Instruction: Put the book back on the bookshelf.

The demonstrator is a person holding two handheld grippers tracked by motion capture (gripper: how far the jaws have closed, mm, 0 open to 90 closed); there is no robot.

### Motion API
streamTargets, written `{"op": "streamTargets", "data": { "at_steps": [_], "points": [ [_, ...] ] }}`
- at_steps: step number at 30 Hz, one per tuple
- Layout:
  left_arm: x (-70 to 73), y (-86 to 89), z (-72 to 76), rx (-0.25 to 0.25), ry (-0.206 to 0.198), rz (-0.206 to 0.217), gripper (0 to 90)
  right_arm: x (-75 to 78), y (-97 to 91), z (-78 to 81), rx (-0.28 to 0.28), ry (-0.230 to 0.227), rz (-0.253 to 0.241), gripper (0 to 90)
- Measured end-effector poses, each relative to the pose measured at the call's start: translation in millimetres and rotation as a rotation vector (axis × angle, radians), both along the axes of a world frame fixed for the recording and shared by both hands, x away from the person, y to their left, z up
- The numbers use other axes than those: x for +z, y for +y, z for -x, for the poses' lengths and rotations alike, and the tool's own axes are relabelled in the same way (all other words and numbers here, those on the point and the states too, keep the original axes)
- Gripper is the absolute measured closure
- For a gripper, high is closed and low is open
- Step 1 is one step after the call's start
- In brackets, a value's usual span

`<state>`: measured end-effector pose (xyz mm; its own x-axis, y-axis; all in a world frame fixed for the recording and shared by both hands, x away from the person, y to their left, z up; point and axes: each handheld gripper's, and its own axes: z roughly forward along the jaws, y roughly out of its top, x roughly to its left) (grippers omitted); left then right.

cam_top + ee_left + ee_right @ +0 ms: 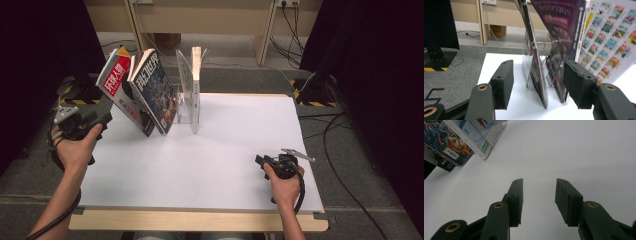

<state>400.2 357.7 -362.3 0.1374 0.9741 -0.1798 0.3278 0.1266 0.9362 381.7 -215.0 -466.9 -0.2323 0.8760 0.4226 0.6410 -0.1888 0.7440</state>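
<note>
Left gripper (537, 87) fingers spread — leaning magazine (536, 67) edge between them, untouched. Clear rack (184, 107) holds three magazines. Right gripper (537, 200) fingers spread, empty, over table (225, 150).

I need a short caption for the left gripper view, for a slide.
Open left claw faces the lower edge of a leaning magazine beside a clear plastic stand on the white table.

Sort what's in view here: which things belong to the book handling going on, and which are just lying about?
In the job:
- left tongs, open, aimed at the leaning books
- red-covered magazine, tilted left
- dark-covered magazine, leaning beside it
- clear stand
- upright book

Lying about:
- right tongs, open over bare white table
- cables on the floor
</note>
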Motion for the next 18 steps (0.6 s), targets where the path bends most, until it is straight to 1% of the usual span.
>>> {"op": "streamTargets", "data": {
  "at_steps": [2,5,6,7,10,18],
  "points": [
    [-5.9,-1.7,5.6,-0.006,0.005,0.002,41.2,0.5,-0.5,0.5,-0.007,0.004,-0.004,59.1],
    [-9.4,-2.7,8.9,-0.01,0.011,0.001,41.1,0.4,-1.0,0.5,-0.006,0.002,-0.003,59.1],
    [-13.1,-4.1,11.9,-0.015,0.016,0.001,41.0,0.5,-0.9,0.6,-0.006,0.001,-0.003,59.1],
    [-13.1,-4.1,11.9,-0.015,0.016,0.001,40.9,0.5,-0.9,0.6,-0.006,0.001,-0.003,59.1],
    [-20.9,-5.4,15.1,-0.024,0.031,-0.001,40.9,1.3,-0.8,0.8,-0.006,0.001,-0.006,59.1],
    [-31.7,-3.8,20.4,-0.022,0.043,0.001,40.7,1.0,-2.3,1.0,-0.009,-0.001,-0.002,59.1]
  ]
}}
